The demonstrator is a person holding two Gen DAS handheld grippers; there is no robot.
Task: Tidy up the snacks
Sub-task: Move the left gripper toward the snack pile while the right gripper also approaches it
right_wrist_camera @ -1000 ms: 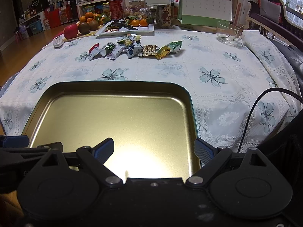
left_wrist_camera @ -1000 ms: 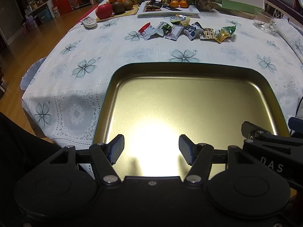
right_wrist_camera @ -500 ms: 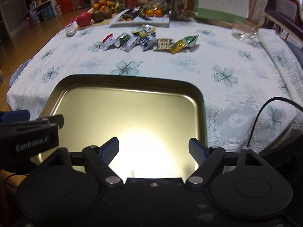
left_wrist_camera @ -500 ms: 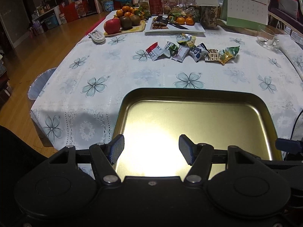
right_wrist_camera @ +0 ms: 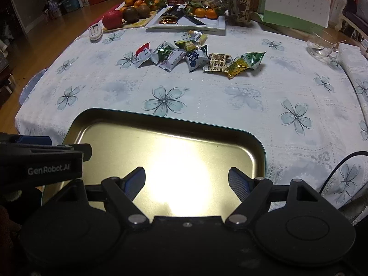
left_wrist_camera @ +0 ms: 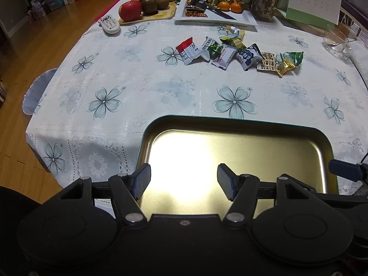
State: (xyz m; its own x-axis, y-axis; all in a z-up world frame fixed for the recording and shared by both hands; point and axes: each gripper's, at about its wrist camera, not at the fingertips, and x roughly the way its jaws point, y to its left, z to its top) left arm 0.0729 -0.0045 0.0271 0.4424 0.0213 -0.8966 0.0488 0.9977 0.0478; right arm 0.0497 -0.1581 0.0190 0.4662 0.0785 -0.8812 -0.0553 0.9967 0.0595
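A gold metal tray (left_wrist_camera: 230,120) lies on the flowered tablecloth near the table's front edge, with nothing in it. A row of several wrapped snacks (left_wrist_camera: 232,54) lies across the middle of the table, beyond the tray. My left gripper (left_wrist_camera: 183,178) hangs open over the tray's near left part, nothing between its fingers. My right gripper (right_wrist_camera: 186,178) hangs open over the same tray (right_wrist_camera: 161,116), also with nothing between its fingers; the snacks (right_wrist_camera: 195,57) lie well ahead of it. Each view shows the other gripper at its side edge.
At the far side stand a board with an apple (left_wrist_camera: 130,11) and other fruit, a white plate (left_wrist_camera: 246,19) with a knife and oranges, a remote (left_wrist_camera: 109,21), a desk calendar (left_wrist_camera: 310,0) and a glass bowl (right_wrist_camera: 322,44). A cable (right_wrist_camera: 338,168) hangs at the right edge.
Both grippers have drawn back and risen from the tray, so more tablecloth shows ahead. The right jaws have narrowed a little. The tray and snacks have not moved.
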